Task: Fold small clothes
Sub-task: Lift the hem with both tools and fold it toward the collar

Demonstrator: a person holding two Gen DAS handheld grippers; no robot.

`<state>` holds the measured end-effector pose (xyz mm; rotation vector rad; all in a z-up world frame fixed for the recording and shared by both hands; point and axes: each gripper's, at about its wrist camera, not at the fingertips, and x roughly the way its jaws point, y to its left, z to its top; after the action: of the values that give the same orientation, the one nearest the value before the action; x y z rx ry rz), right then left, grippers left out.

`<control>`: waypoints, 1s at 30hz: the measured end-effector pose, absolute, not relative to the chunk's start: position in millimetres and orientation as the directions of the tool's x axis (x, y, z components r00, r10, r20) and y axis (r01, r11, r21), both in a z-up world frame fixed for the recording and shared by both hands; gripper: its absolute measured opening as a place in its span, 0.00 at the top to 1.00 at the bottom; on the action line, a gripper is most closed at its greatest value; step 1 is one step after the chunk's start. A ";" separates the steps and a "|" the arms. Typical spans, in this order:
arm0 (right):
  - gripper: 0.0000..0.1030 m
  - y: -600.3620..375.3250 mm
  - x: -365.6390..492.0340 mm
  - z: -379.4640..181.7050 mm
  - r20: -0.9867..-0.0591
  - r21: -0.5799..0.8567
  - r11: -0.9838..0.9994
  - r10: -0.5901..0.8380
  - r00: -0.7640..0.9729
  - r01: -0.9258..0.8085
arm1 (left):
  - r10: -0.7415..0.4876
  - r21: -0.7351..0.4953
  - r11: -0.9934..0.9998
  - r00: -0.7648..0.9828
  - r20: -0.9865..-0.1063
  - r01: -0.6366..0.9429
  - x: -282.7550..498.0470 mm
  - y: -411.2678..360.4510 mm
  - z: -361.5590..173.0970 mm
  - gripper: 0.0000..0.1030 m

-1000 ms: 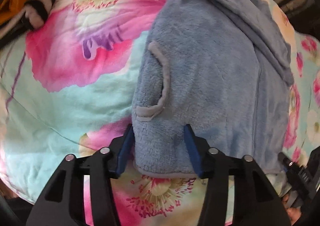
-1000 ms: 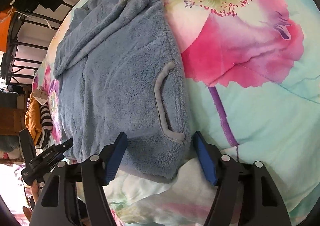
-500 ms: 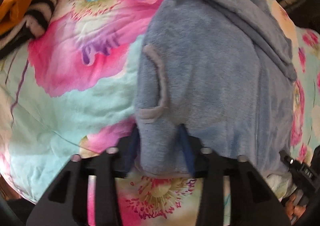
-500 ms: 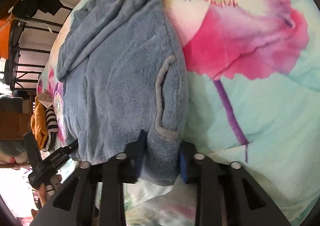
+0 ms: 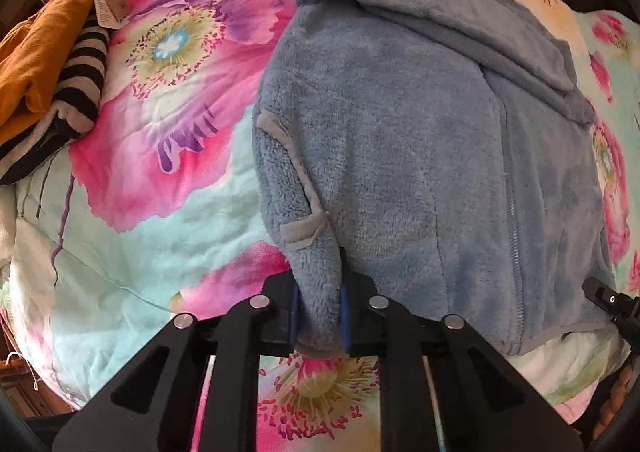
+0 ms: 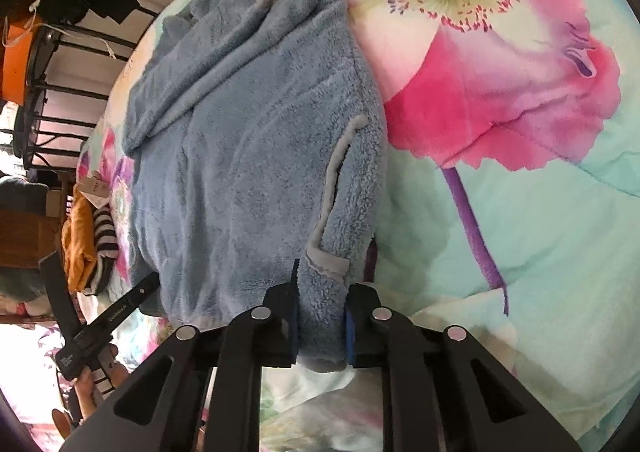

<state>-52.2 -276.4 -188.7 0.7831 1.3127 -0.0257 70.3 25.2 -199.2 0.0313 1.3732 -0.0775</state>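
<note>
A fluffy blue fleece zip-up jacket [image 5: 420,156] lies spread on a floral quilt in pink and turquoise [image 5: 132,236]. The left gripper [image 5: 319,316] and the right gripper [image 6: 322,328] have just closed, each clamping one near hem corner. Orange and striped garments [image 5: 52,64] sit far left.

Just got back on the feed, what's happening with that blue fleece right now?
A person is working two handheld grippers on a blue fleece jacket spread on a floral bedspread. The left gripper and right gripper have just been closing their jaws, and each is now clamped on a bottom corner of the jacket, near its grey-trimmed pockets. The jacket lies mostly flat, its hem corners bunched between the jaws, with no fold made yet. A mustard garment and a striped one sit off to the side.
</note>
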 end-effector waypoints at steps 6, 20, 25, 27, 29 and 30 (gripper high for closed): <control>0.84 -279.6 -46.5 -157.2 -0.819 0.564 0.723 0.429 0.382 0.398 | -0.111 -0.109 0.994 0.232 -0.966 0.021 78.6 42.0 -154.9 0.87; 0.85 -315.9 4.1 -105.6 -0.697 0.700 0.634 0.506 0.508 0.329 | -0.154 -0.116 0.985 0.363 -0.919 0.124 133.8 47.9 -84.0 0.87; 0.85 -324.5 42.6 -102.5 -0.698 0.697 0.638 0.500 0.512 0.327 | -0.158 -0.116 0.984 0.382 -0.911 0.132 165.7 36.2 -83.5 0.87; 0.85 -327.0 59.3 -102.1 -0.698 0.696 0.638 0.496 0.517 0.328 | -0.155 -0.111 0.985 0.390 -0.908 0.134 179.7 31.3 -84.4 0.87; 0.85 -330.4 77.2 -102.4 -0.697 0.696 0.637 0.493 0.520 0.330 | -0.161 -0.118 0.984 0.394 -0.905 0.131 196.0 27.9 -85.4 0.87; 0.85 -331.7 85.6 -103.0 -0.699 0.695 0.639 0.491 0.520 0.331 | -0.163 -0.122 0.984 0.395 -0.904 0.128 204.2 26.5 -85.6 0.87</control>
<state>85.6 -331.7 -103.0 0.9174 1.0588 0.1137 204.2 26.5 -85.6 -0.0346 1.1495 -0.1847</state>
